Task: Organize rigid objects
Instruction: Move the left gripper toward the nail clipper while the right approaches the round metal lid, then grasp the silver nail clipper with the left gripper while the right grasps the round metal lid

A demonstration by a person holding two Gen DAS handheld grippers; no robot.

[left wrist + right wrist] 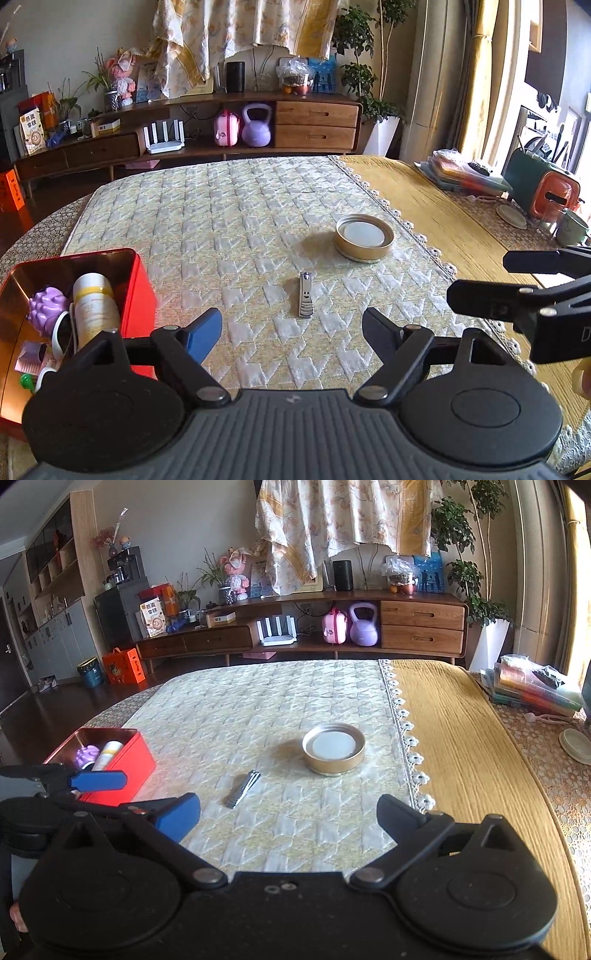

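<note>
On the quilted cloth (229, 221) the nail clipper (305, 298) and round lid (364, 238) lie loose. Both the left gripper (291, 326) and right gripper (288, 814) are spread apart and empty. Next, I judge, one must close on the clipper for the red tin (142, 291).

A quilted mat (229, 206) lies on the counter (436, 218), covering its left part. On the mat, a nail clipper (305, 299) lies near the front, with a jar lid (364, 237) behind it and to its right, well apart. A tin box (142, 284) stands at the mat's left front edge; in it are a bottle (94, 306), lying tilted, and a toy (46, 308) to its left. At the counter's far right sits a stack of folders (465, 173). Behind the counter, a sideboard (317, 122) stands along the wall, a kettlebell (256, 127) on its lower shelf.
</note>
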